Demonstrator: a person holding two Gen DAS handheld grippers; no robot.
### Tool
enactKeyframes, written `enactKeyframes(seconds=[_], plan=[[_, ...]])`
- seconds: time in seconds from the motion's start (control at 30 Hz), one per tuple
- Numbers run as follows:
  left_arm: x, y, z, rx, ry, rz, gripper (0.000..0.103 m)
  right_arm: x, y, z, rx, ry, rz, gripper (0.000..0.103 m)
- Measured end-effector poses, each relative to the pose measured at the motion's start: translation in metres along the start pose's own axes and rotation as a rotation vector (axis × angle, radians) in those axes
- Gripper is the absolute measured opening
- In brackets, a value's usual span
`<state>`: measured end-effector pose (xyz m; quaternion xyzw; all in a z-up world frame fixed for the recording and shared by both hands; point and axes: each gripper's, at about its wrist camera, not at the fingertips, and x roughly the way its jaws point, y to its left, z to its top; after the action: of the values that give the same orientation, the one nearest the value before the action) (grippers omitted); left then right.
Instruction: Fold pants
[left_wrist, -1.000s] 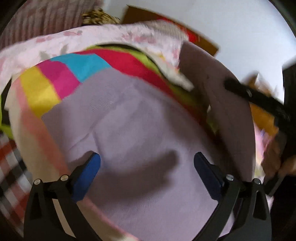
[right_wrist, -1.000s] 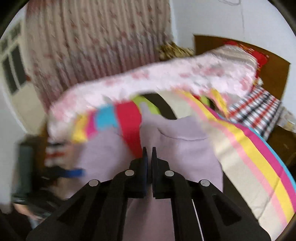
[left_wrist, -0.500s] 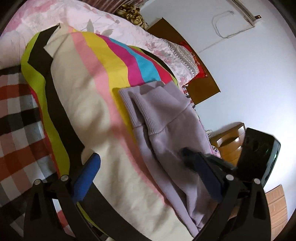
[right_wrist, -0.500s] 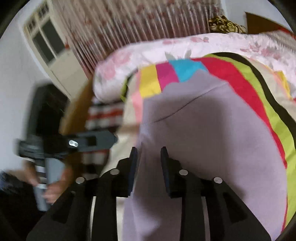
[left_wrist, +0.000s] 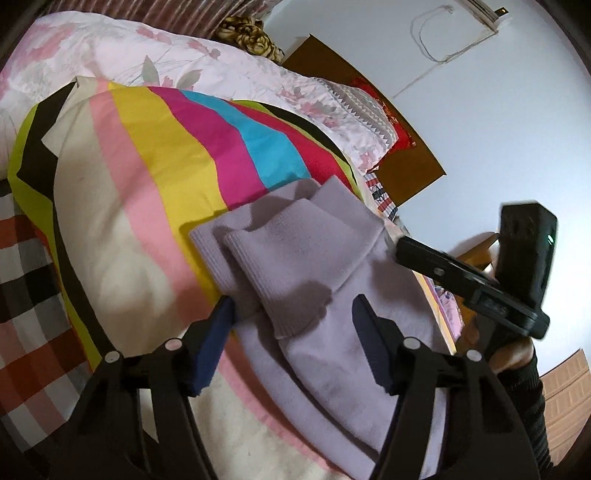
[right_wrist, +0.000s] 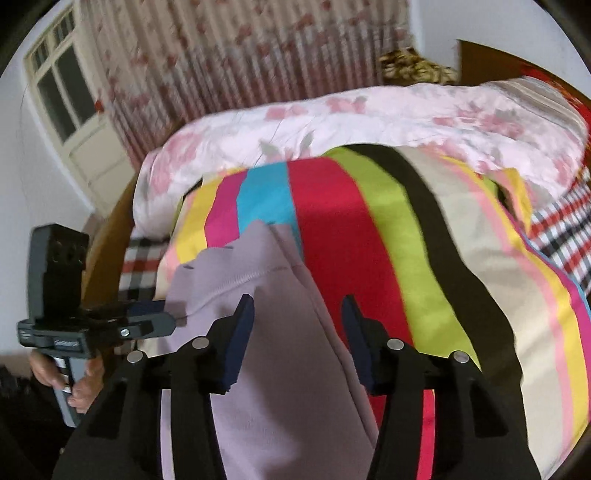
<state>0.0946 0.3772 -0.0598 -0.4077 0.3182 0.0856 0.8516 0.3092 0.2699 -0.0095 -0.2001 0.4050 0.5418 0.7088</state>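
1. Your lilac pants (left_wrist: 325, 295) are lying folded lengthwise on the striped blanket (left_wrist: 155, 177), over the bed's near side.
2. The left wrist view is showing you what the right one is not: the two ribbed ankle cuffs (left_wrist: 280, 258), one lying on the other, pointing toward the pink floral quilt (left_wrist: 147, 62).
3. The right wrist view is giving you the other end instead: the waist with a stitched seam (right_wrist: 240, 280) and its edge standing up slightly against the blue and red stripes.
4. Your left gripper (left_wrist: 291, 332) is hovering over the cuffs with its jaws partly spread, having just been closing; the lower cuff's edge is sitting between the blue pads (left_wrist: 214, 343), but they are not pinching it.
5. Your right gripper (right_wrist: 297, 339) is hanging over the waist fabric, its jaws having just been opening and now standing apart, with cloth lying under the gap and nothing pinched.
6. Each camera is catching the other tool: the left view is showing the right gripper's black body at the pants' far edge, and the right view is showing the left tool with your hand (right_wrist: 70, 380) wrapped around its handle.
7. Only the right view is taking in the curtain (right_wrist: 240, 62) and the window (right_wrist: 62, 85); only the left view is showing the white wall (left_wrist: 498, 129) with a cable on it.
8. A checked sheet (left_wrist: 26, 280) is showing beneath the blanket in both views.
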Motion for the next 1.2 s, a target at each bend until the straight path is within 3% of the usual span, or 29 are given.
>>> enactKeyframes(seconds=[0.17,0.23,0.33,0.43,0.5,0.57,0.77,0.8,0.87,0.97,1.1,1.13,1.2], plan=[[-0.011,-0.001,-0.005,-0.012,-0.022,-0.02,0.061,0.013,-0.004,0.006,-0.028,0.034,0.068,0.045],[-0.009,-0.002,-0.005,-0.003,-0.022,-0.008,0.062,0.013,-0.001,0.005,-0.038,0.033,0.085,0.032],[0.001,0.002,-0.005,-0.011,-0.002,0.013,0.062,0.01,0.003,0.001,-0.064,0.017,0.067,0.025],[0.001,0.002,-0.002,-0.017,-0.027,0.032,0.058,0.008,0.005,-0.003,-0.06,0.002,0.051,0.022],[-0.008,-0.011,-0.002,0.043,-0.082,0.124,0.058,0.009,0.006,-0.004,-0.059,-0.001,0.043,0.022],[-0.013,-0.021,-0.003,0.085,-0.101,0.127,0.058,0.01,0.006,-0.004,-0.055,-0.001,0.041,0.022],[0.012,-0.016,0.002,0.077,-0.027,0.109,0.056,0.01,0.007,-0.005,-0.045,-0.007,0.036,0.022],[0.013,-0.015,0.003,0.069,-0.029,0.108,0.053,0.01,0.007,-0.006,-0.046,-0.013,0.032,0.021],[0.01,-0.01,0.005,0.052,-0.046,0.07,0.008,0.009,0.01,-0.007,-0.053,-0.024,0.018,0.016],[-0.009,-0.019,0.004,0.078,-0.11,0.059,0.008,-0.007,0.019,-0.006,-0.073,-0.068,0.001,0.008],[-0.051,-0.034,0.02,0.124,-0.214,0.018,0.008,-0.053,0.035,0.018,-0.064,-0.225,0.019,0.007],[-0.051,-0.031,0.026,0.115,-0.212,0.019,0.008,-0.056,0.037,0.023,-0.065,-0.237,0.019,0.007],[-0.036,-0.016,0.035,0.073,-0.152,0.034,0.008,-0.034,0.043,0.029,-0.088,-0.168,-0.022,0.007]])
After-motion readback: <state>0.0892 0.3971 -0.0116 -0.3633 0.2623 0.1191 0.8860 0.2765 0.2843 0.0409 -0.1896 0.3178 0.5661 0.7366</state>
